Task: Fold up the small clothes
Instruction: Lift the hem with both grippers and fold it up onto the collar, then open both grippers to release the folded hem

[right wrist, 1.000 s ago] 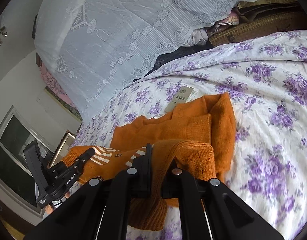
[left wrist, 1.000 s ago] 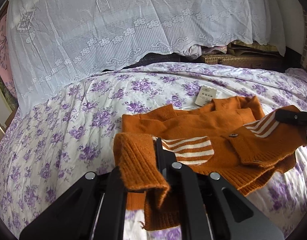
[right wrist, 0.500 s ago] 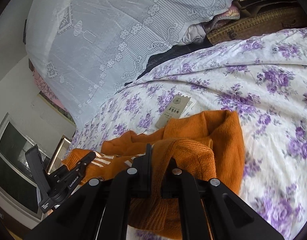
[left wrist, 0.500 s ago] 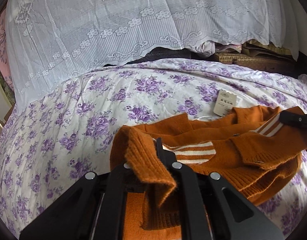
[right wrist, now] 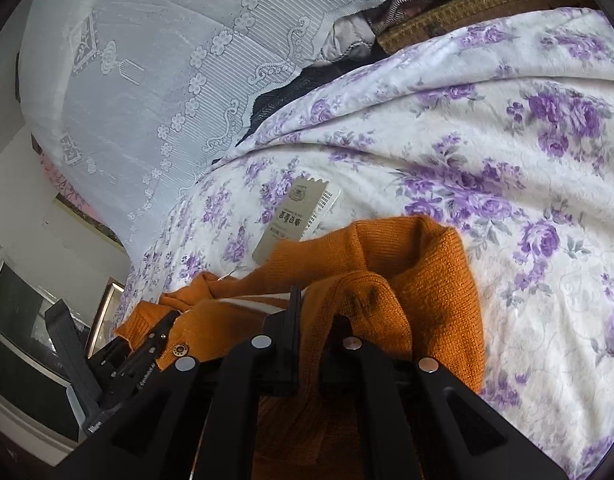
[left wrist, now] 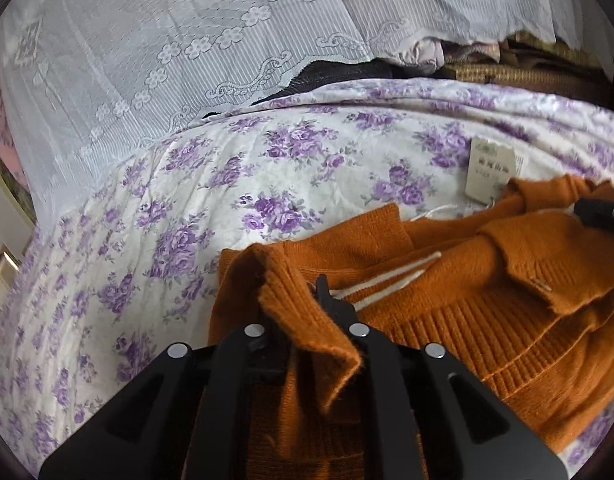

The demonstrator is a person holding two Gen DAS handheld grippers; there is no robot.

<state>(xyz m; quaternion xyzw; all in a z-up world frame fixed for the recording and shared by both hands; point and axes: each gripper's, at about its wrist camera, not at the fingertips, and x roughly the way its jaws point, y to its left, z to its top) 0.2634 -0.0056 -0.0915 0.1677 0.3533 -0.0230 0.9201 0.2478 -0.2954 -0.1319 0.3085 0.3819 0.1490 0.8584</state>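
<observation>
A small orange knit sweater [left wrist: 487, 304] with white stripes lies on the purple-flowered bedsheet [left wrist: 227, 184]. My left gripper [left wrist: 303, 300] is shut on the sweater's ribbed hem at its left corner, and the hem drapes over the jaws. My right gripper [right wrist: 311, 308] is shut on the sweater [right wrist: 419, 280] at its right corner. The folded-over hem lies close to the collar. A paper price tag [left wrist: 489, 170] lies by the collar; it also shows in the right wrist view [right wrist: 299, 216]. The left gripper [right wrist: 147, 344] shows at the lower left of the right wrist view.
A white lace cover [left wrist: 187, 40] hangs over a pile at the far edge of the bed. Woven baskets [left wrist: 527, 76] and bundled cloth sit at the back right. A window and wall [right wrist: 23, 320] are off the bed's left side.
Both grippers have carried the sweater's hem forward toward the collar and tag, and lower. The striped front is now mostly covered by the folded part.
</observation>
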